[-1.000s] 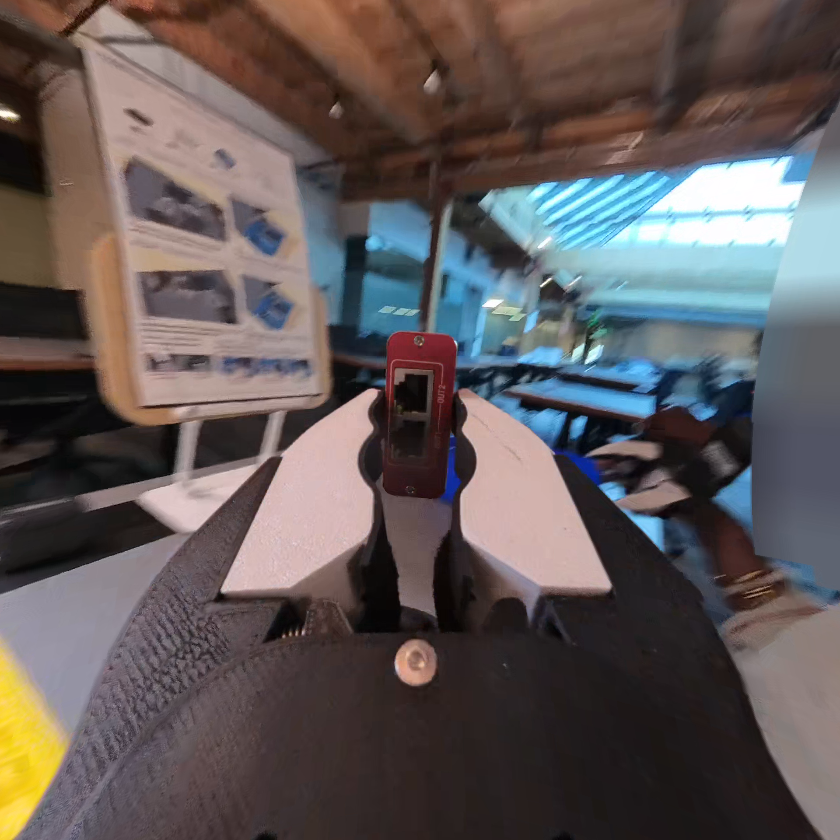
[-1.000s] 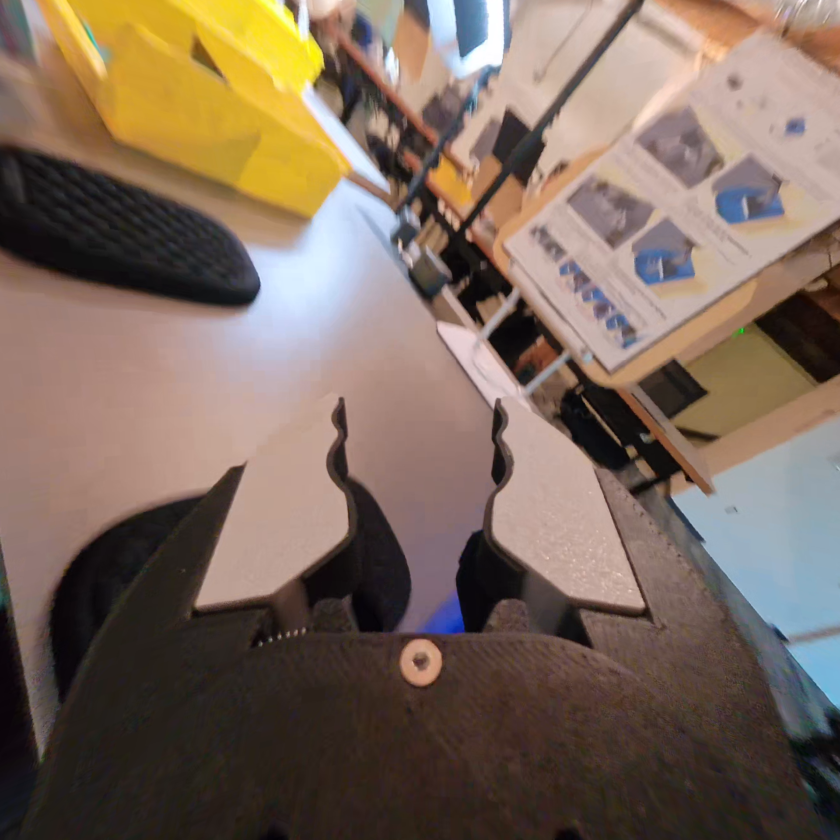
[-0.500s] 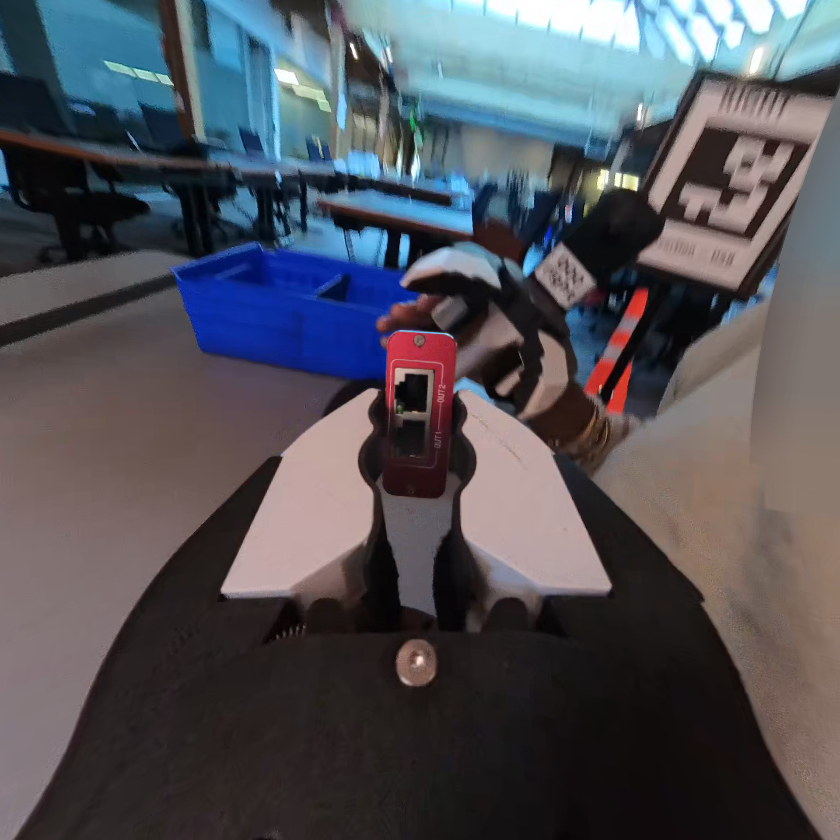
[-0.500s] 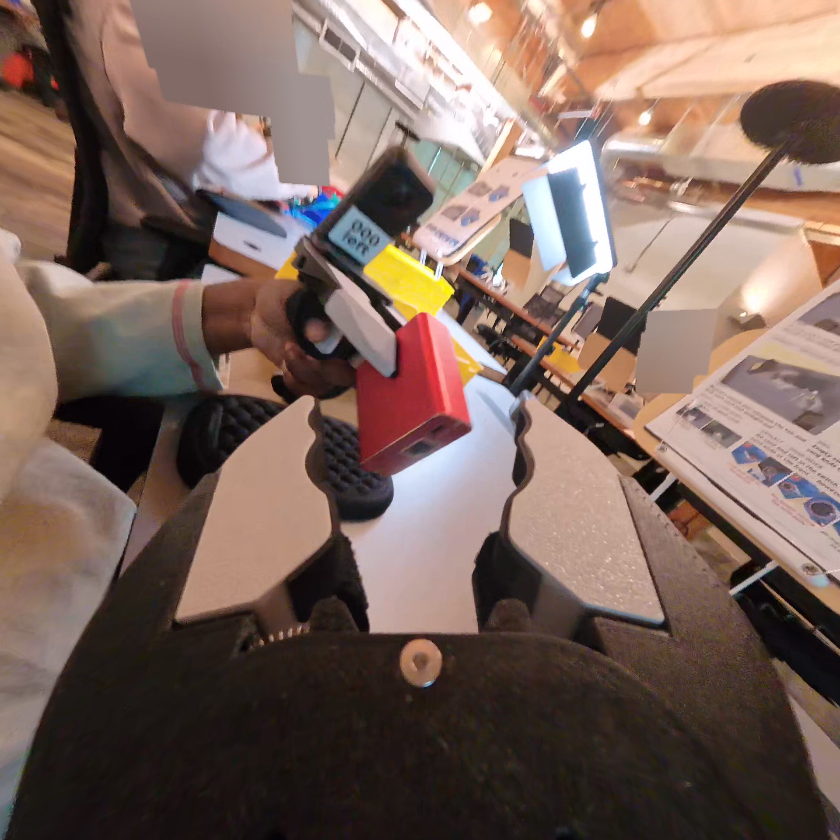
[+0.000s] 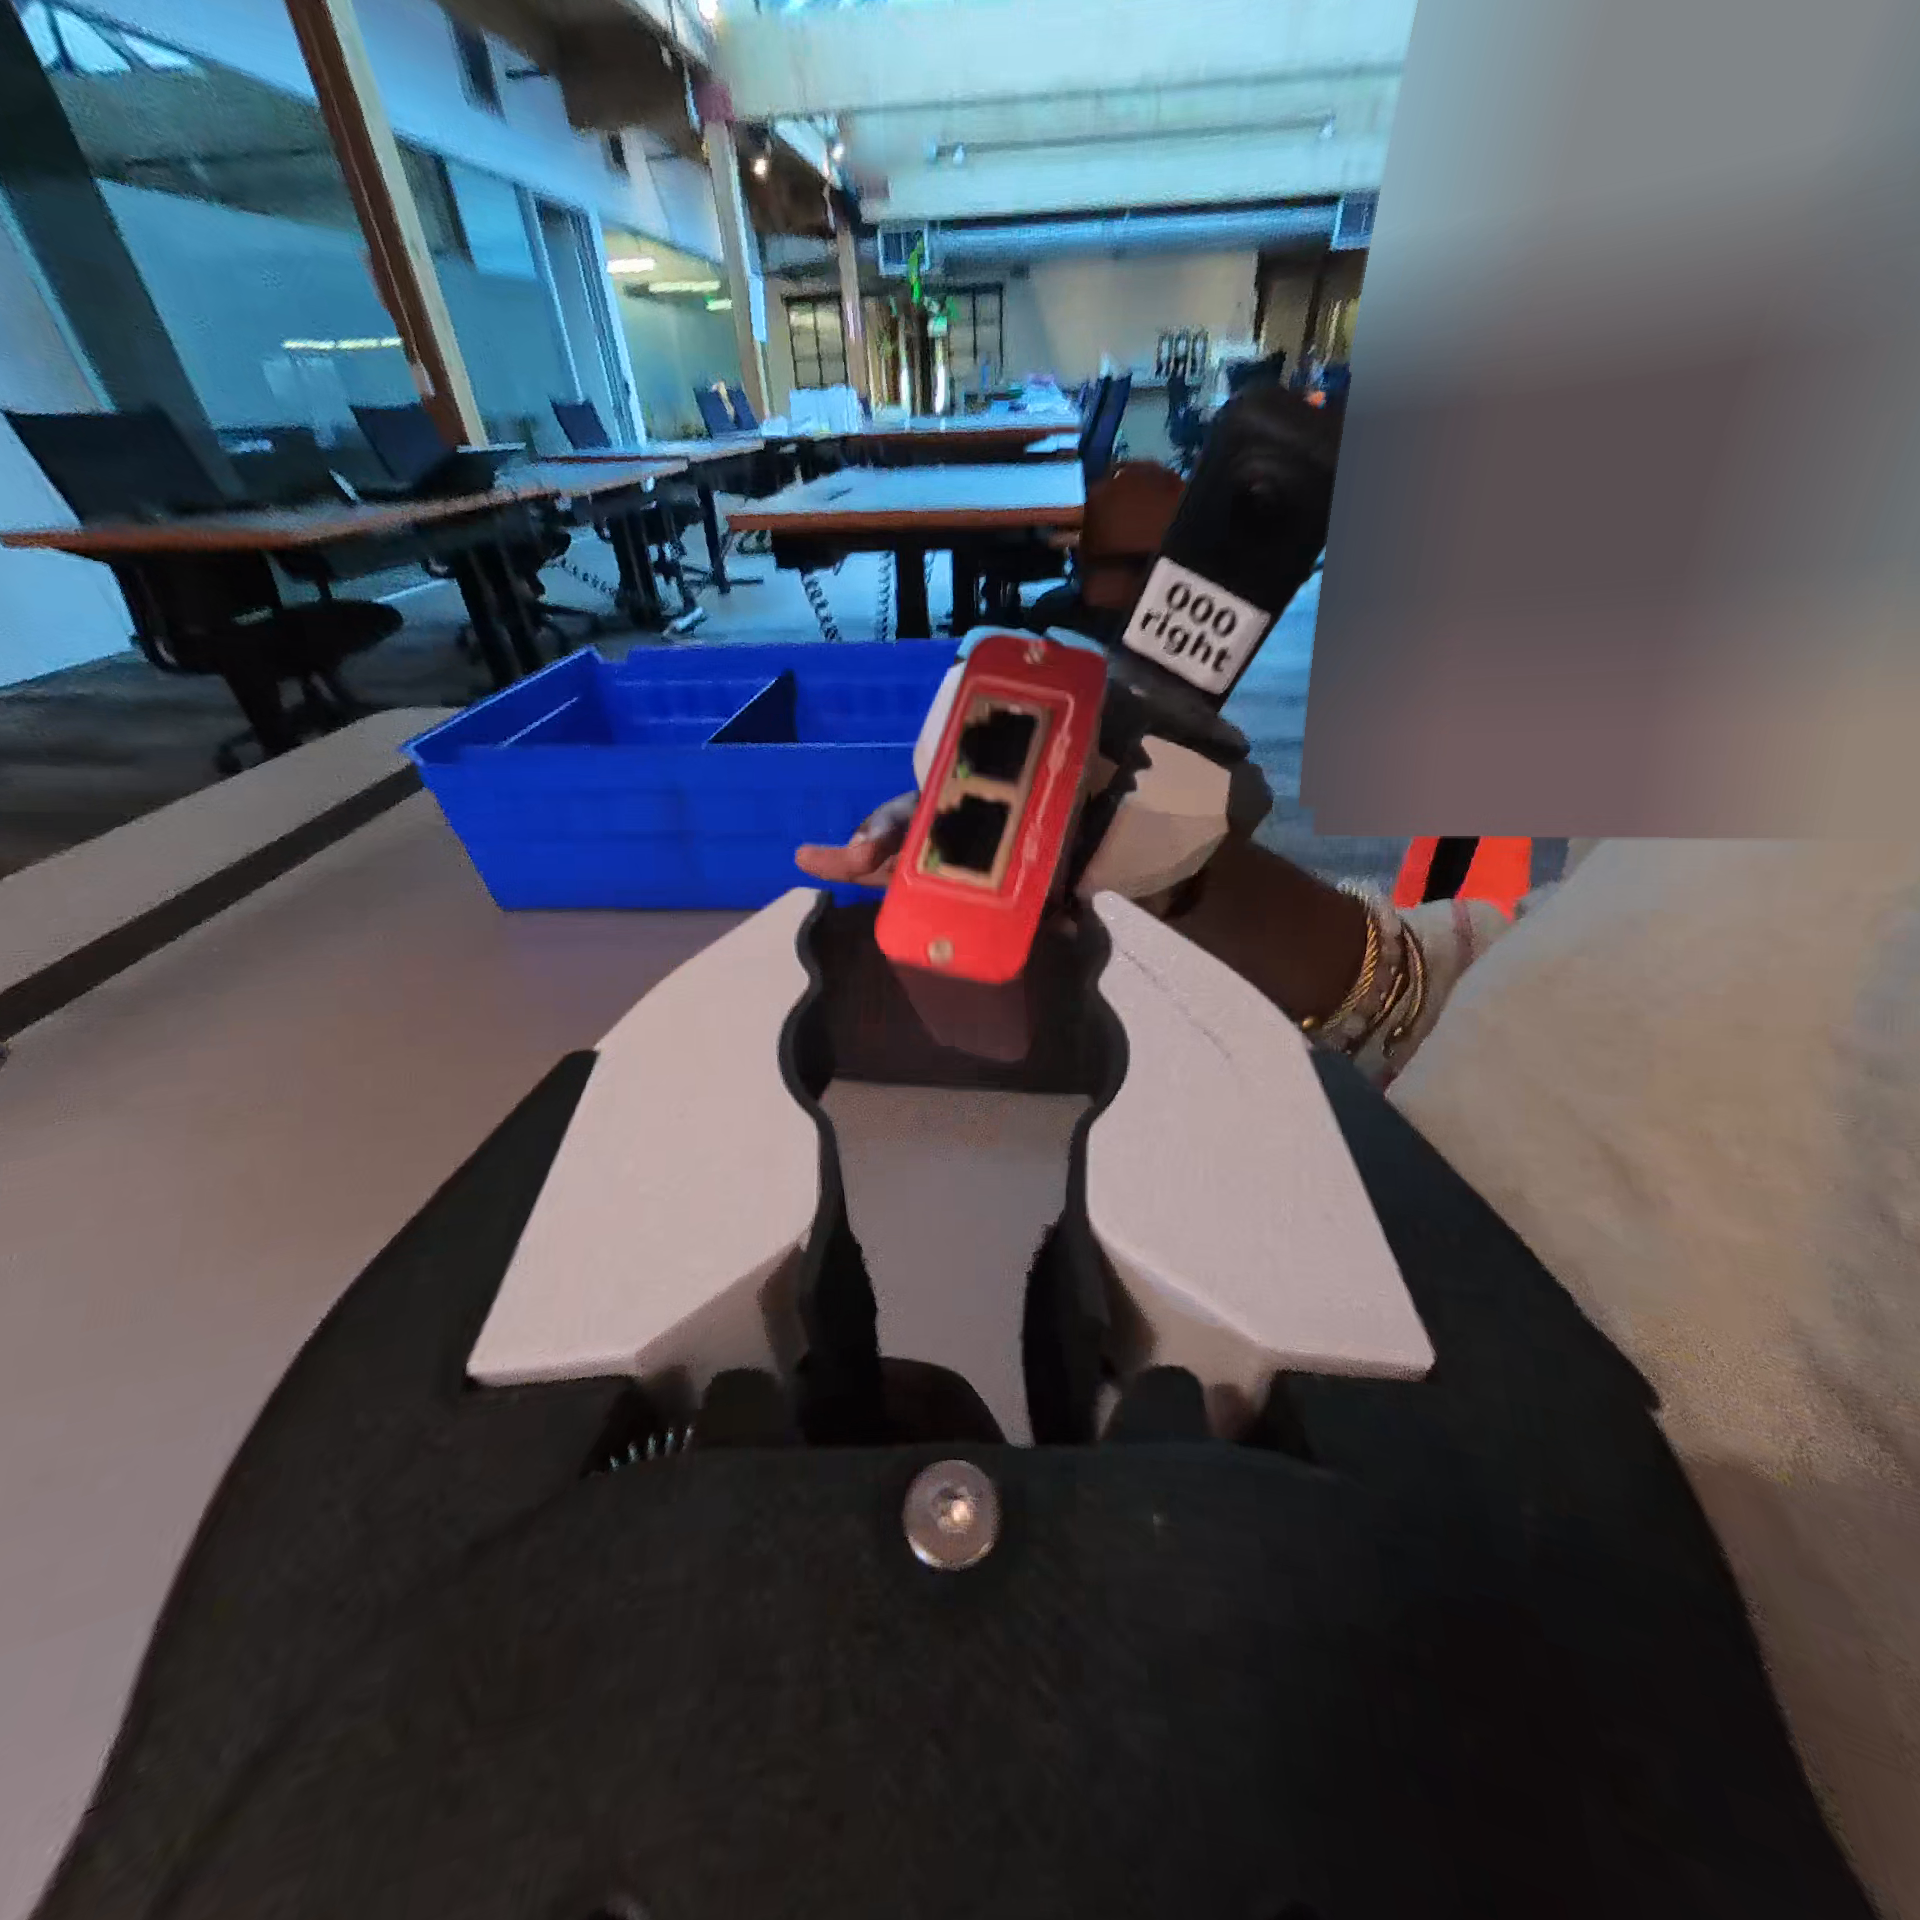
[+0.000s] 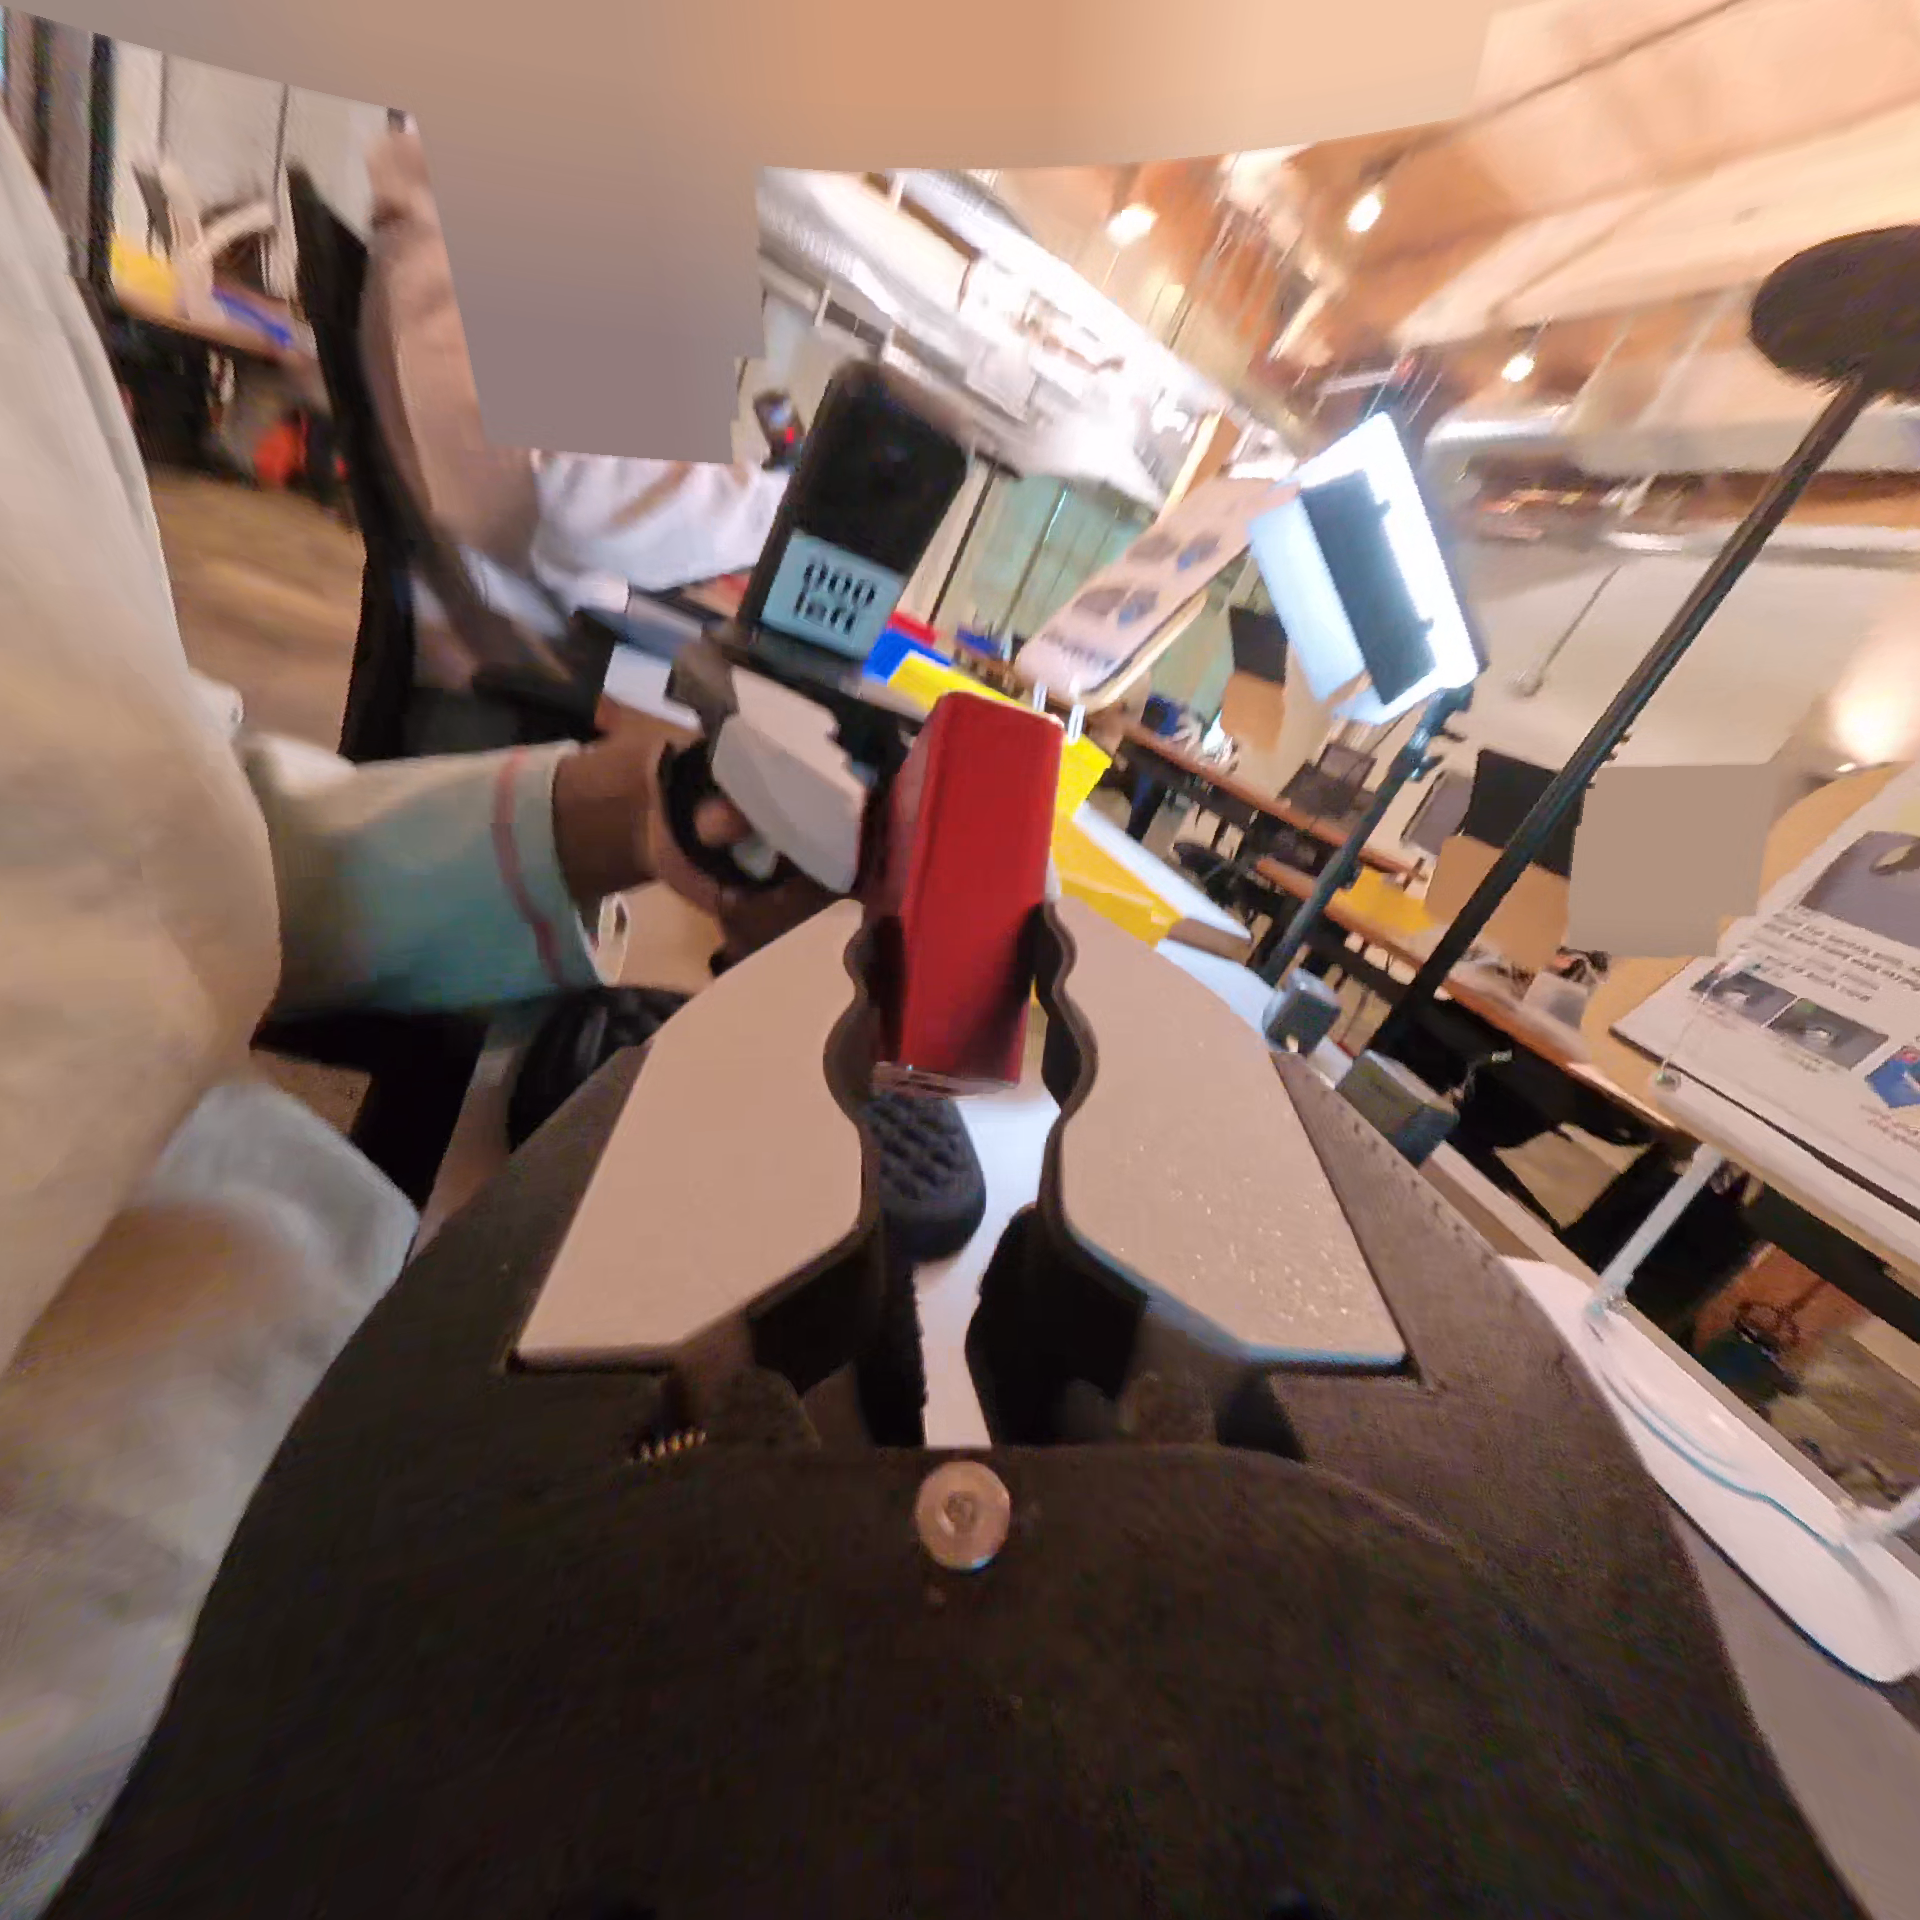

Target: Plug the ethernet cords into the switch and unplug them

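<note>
Open-plan office behind, grey table (image 5: 260, 1091) below with a blue bin (image 5: 665, 774) at its far edge. Red switch (image 5: 987, 821) sits tilted in the air above the table, its two empty ports facing the left wrist camera. Left gripper (image 5: 956, 997) stands spread, fingers clear of the switch; right gripper (image 6: 951, 997) is clamped on the switch's body (image 6: 961, 894).
</note>
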The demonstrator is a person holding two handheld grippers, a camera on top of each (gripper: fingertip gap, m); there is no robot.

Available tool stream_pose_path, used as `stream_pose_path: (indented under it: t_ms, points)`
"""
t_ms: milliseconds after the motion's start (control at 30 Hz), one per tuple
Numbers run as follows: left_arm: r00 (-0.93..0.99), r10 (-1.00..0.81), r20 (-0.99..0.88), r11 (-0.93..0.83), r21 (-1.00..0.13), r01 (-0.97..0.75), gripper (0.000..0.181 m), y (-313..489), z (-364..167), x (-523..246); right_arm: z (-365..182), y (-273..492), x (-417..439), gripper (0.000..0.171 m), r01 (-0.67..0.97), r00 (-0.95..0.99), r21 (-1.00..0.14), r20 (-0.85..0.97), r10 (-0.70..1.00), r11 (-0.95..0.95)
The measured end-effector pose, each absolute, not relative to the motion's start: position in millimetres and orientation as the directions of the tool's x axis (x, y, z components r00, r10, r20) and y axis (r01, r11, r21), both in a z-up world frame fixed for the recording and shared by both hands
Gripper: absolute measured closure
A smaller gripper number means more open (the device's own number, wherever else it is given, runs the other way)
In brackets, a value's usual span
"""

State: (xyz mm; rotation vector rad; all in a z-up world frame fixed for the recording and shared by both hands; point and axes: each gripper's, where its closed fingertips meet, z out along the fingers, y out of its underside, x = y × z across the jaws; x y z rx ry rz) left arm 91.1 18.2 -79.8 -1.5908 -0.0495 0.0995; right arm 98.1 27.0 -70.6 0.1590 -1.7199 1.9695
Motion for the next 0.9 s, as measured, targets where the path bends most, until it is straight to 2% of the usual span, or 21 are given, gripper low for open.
stream_pose_path:
  t_ms: [33,100,133,233,300,467,567,633,700,800,867,900]
  points:
    - [0.997,0.08,-0.018,0.001,-1.0,-0.018,0.136,21,-80,92,-69,28,97,0.142,-0.445,-0.862,-0.891,0.4,0.311,-0.088]
    - [0.999,0.053,-0.007,0.068,-0.998,-0.011,0.137,28,-78,96,-68,28,97,0.142,-0.431,-0.872,-0.894,0.38,0.308,-0.119]
    - [0.999,0.048,-0.018,0.107,-0.994,-0.023,0.146,30,-75,97,-67,27,98,0.142,-0.421,-0.882,-0.896,0.368,0.295,-0.14]
    - [1.0,-0.008,-0.029,0.152,-0.988,-0.027,0.154,31,-72,103,-65,28,104,0.142,-0.407,-0.898,-0.896,0.356,0.258,-0.179]
    - [0.997,-0.035,-0.074,0.087,-0.994,-0.071,0.154,30,-80,109,-70,29,109,0.141,-0.435,-0.888,-0.892,0.403,0.22,-0.123]
    - [0.975,-0.008,-0.223,-0.222,-0.95,-0.219,0.154,28,-119,106,-74,34,112,0.132,-0.428,-0.887,-0.904,0.418,0.196,-0.005]
    - [0.98,-0.045,-0.192,-0.243,-0.95,-0.197,0.154,32,-128,110,-100,27,108,0.131,-0.401,-0.891,-0.899,0.427,0.152,0.176]
    - [0.983,-0.041,-0.177,-0.272,-0.945,-0.181,0.154,35,-135,106,-116,25,105,0.139,-0.382,-0.895,-0.881,0.428,0.125,0.278]
    - [0.982,-0.016,-0.19,-0.297,-0.936,-0.186,0.154,35,-142,100,-122,26,99,0.14,-0.348,-0.902,-0.881,0.408,0.142,0.321]
    - [0.987,0.02,-0.159,-0.247,-0.957,-0.149,0.154,36,-135,96,-113,27,93,0.139,-0.345,-0.896,-0.904,0.397,0.198,0.252]
    - [0.993,0.088,-0.075,-0.102,-0.993,-0.066,0.154,36,-114,86,-87,33,84,0.134,-0.406,-0.847,-0.906,0.422,0.324,0.118]
    - [0.993,0.121,0.003,0.012,-1.0,0.002,0.154,34,-100,80,-70,38,83,0.122,-0.441,-0.827,-0.898,0.413,0.381,0.016]
